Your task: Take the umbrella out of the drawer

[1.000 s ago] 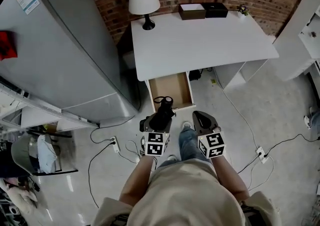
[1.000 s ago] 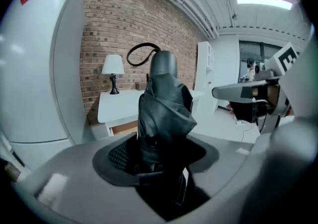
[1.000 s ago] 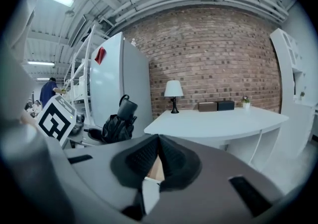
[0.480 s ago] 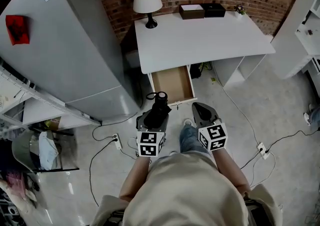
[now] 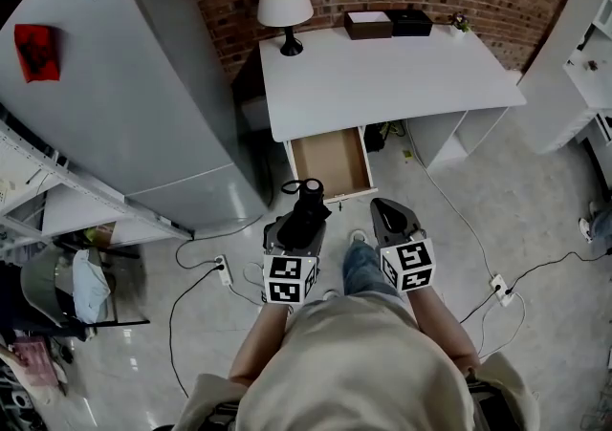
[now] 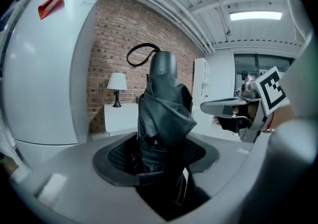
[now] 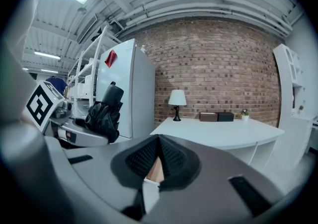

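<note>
White desk: lamp on its back-left corner, brown box and black box side by side at back centre, small plant at back-right. Drawer open under the desk's front-left edge. Floor: fridge left of desk, one power strip front-left of desk, second strip front-right, cable running to it from under the desk

Both grippers held forward, side by side, pointing slightly downward. Left gripper: jaws clamped on the folded umbrella. Right gripper: jaws pressed fully together.
</note>
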Tool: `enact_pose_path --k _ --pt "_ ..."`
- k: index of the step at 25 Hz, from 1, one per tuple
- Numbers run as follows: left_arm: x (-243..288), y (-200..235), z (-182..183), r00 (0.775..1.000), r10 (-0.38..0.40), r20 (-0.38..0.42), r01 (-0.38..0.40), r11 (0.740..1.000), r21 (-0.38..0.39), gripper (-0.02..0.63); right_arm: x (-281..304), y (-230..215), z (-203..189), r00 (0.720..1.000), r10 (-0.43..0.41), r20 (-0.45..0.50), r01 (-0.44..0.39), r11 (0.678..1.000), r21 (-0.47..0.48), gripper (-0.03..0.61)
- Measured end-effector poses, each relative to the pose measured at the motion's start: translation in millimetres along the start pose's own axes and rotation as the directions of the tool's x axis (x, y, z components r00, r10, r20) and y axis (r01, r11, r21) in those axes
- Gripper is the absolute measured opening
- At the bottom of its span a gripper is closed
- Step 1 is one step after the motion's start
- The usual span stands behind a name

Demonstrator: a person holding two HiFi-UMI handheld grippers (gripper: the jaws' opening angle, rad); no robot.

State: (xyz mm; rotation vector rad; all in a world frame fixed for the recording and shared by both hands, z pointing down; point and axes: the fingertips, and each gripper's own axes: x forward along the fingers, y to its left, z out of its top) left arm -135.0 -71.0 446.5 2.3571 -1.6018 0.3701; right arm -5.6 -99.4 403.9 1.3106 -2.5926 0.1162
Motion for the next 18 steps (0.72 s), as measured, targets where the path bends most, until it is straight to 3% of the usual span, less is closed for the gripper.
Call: enact_pose_path --k 18 --pt "0 9 14 0.999 0.019 0.026 -0.018 1.000 -0.006 0.255 8 1 12 0.999 0.033 0.030 -0.033 0.999 0.013 0.002"
